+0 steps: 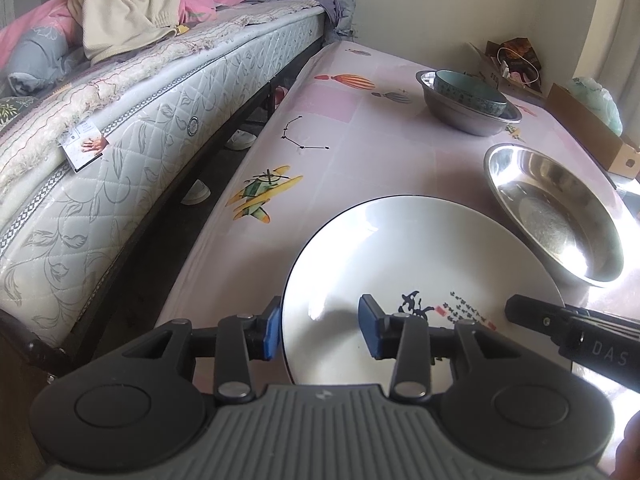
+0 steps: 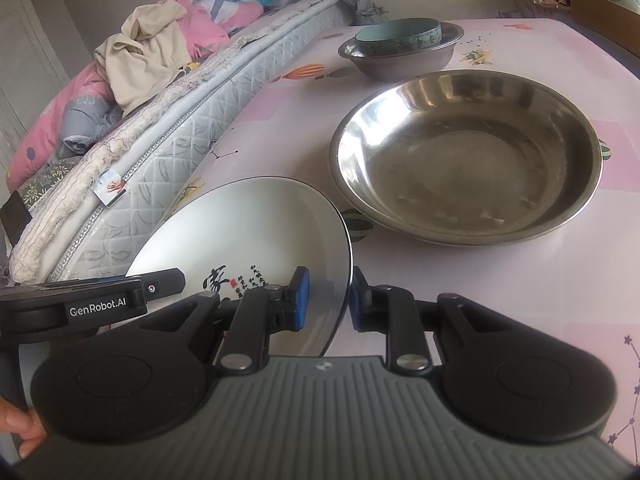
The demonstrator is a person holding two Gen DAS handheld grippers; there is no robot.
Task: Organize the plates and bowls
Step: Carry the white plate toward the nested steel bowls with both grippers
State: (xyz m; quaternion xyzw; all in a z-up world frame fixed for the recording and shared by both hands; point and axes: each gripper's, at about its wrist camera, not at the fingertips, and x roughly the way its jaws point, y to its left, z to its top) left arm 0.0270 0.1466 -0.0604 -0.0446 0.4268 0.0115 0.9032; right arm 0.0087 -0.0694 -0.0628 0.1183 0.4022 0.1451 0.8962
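A white plate [image 1: 416, 256] with a black rim and ink writing lies on the pink table; it also shows in the right wrist view [image 2: 248, 232]. My left gripper [image 1: 320, 330] is open, its pads astride the plate's left rim. My right gripper [image 2: 328, 298] is open, its pads astride the plate's right rim. A wide steel dish [image 2: 468, 156] sits just right of the plate, also seen in the left wrist view [image 1: 556, 208]. A teal bowl [image 2: 400, 36] rests inside a steel bowl [image 2: 404, 62] at the far side of the table.
A bed with a quilted mattress [image 1: 132, 152] and piled clothes runs along the table's left edge, with a dark gap between. Cardboard boxes [image 1: 592, 132] and bags stand at the far right. The pink printed tablecloth [image 1: 340, 152] covers the table.
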